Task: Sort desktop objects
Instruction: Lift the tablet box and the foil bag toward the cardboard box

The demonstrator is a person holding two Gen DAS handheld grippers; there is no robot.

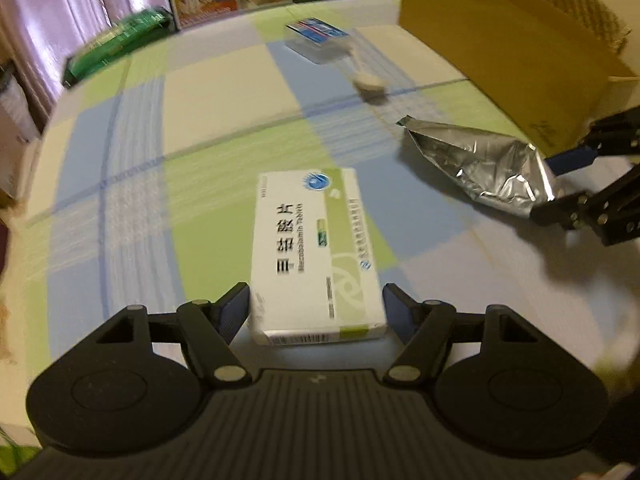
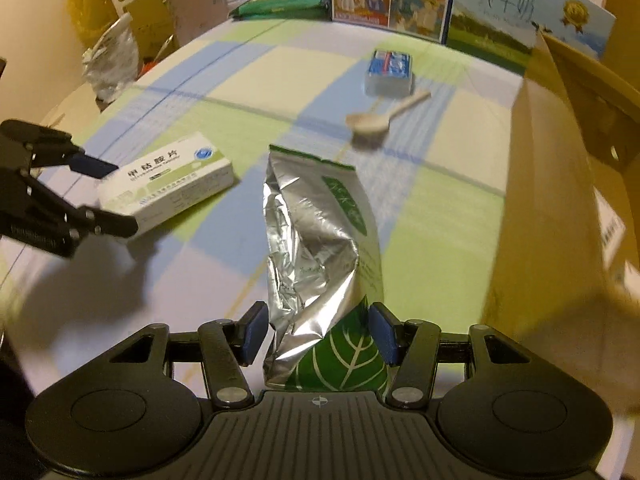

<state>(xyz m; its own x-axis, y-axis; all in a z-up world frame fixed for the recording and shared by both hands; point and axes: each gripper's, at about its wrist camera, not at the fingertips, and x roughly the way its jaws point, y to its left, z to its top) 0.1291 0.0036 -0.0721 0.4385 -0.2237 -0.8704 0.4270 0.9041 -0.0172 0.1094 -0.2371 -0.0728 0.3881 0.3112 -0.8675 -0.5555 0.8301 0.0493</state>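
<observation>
A white and green medicine box (image 1: 316,252) lies lengthwise ahead of my left gripper (image 1: 316,308), whose blue pads press its near end from both sides. The right wrist view shows that box (image 2: 168,176) at the left with the left gripper (image 2: 122,196) clamped on its end. My right gripper (image 2: 320,334) is shut on the green-leaf bottom of a crumpled silver foil bag (image 2: 316,240). In the left wrist view the foil bag (image 1: 480,164) hangs from the right gripper (image 1: 542,188) at the right edge.
A pale spoon (image 2: 370,122) and a blue and white pack (image 2: 390,74) lie farther back on the checked tablecloth (image 2: 224,80). A large open cardboard box (image 2: 560,200) stands at the right. Printed cartons (image 2: 520,8), a green packet (image 2: 280,2) and a plastic bag (image 2: 108,64) line the far edges.
</observation>
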